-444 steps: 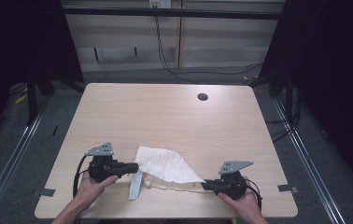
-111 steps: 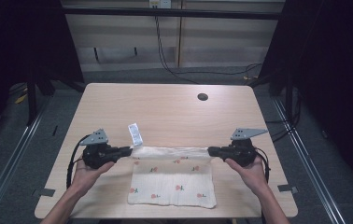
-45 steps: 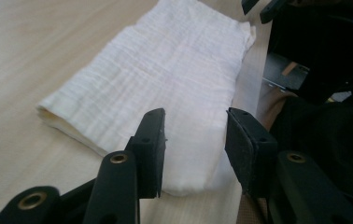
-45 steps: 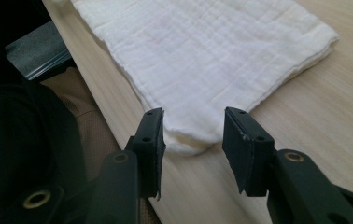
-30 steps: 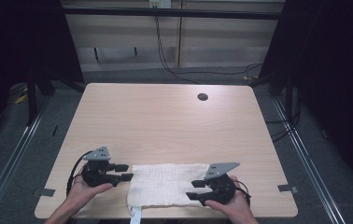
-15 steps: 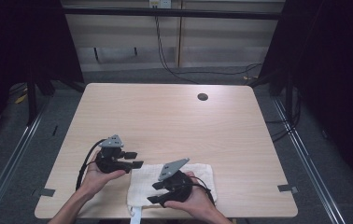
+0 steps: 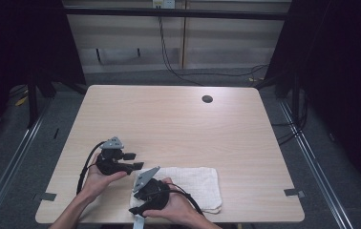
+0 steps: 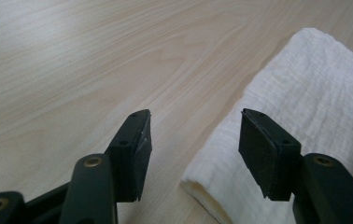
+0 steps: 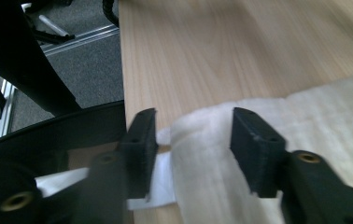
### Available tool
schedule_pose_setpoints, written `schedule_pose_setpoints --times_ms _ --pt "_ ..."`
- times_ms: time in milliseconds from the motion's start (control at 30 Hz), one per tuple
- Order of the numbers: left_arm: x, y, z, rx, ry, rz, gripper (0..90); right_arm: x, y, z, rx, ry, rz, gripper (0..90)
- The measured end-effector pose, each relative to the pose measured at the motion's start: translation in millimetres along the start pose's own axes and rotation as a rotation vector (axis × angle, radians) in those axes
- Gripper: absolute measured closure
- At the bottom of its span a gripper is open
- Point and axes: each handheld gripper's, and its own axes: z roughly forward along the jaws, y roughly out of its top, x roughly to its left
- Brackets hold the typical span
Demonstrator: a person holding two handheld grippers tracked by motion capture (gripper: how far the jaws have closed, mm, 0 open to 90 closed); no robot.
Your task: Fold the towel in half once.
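1. While the folded white towel [image 7: 188, 188] lies flat near the front edge of the wooden table [image 7: 178, 124], a little right of its middle, both hands work at the towel's left end.

2. The left gripper [image 7: 132, 161] sits just off the towel's upper-left corner, held in the person's left hand [image 7: 100, 179], with its jaws pointing toward the cloth.

3. In the left gripper view its jaws stand well apart and have just been opening; nothing lies between the pads [image 8: 139, 149]. The rolled edge of the towel [image 8: 305, 121] passes under the right-hand jaw, and bare wood shows through the gap.

4. The right gripper [image 7: 138, 206] rests over the towel's left end, with the right hand [image 7: 178, 210] lying on the cloth behind it.

5. In the right gripper view its jaws are spread fairly wide and have just been closing slightly. A raised fold of the towel [image 9: 198, 154] stands between the pads [image 9: 254, 149], yet they do not press on it; a gap shows on each side.

6. A pale strip or tag [image 9: 151, 186] pokes out from under the towel beside the left-hand jaw of that view; in the high view it hangs at the table's front edge [image 7: 139, 222].

7. A small dark round hole [image 7: 207, 98] sits far back on the table, well apart from everything else.
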Motion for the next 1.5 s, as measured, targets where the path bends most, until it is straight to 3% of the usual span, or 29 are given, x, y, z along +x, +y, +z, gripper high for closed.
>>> schedule_pose_setpoints --times_ms 267,467,667,800,967,1167,1233,1500 --pt "-0.1 -4.8 0.2 0.009 0.029 0.02 42.8 4.3 4.3 11.0 -0.002 -0.003 -0.027 53.9" --pt "4.4 -6.7 -1.3 0.01 0.031 0.009 42.3 7.7 1.5 16.8 0.01 -0.003 -0.04 46.3" --pt "7.7 -8.3 -2.5 0.006 0.038 -0.005 42.1 13.0 0.1 18.8 0.012 -0.048 -0.089 46.9" --pt "8.0 -8.4 -2.4 0.005 0.038 -0.005 41.8 19.0 -1.4 19.3 0.022 -0.09 -0.112 52.0" --pt "7.8 -9.3 -0.1 0.019 0.027 -0.003 41.6 16.5 -2.9 18.8 0.004 -0.097 -0.129 55.2" --pt "9.9 -10.5 -1.2 0.007 0.014 -0.013 41.5 15.1 -2.8 18.2 0.002 -0.104 -0.124 62.3" --pt "11.3 -12.3 -1.3 0.004 0.008 -0.028 41.5 13.5 -2.5 17.6 0.004 -0.112 -0.116 68.6" --pt "14.1 -13.1 0.7 0.023 -0.013 -0.03 41.5 7.5 -3.4 16.8 -0.012 -0.119 -0.091 81.3"
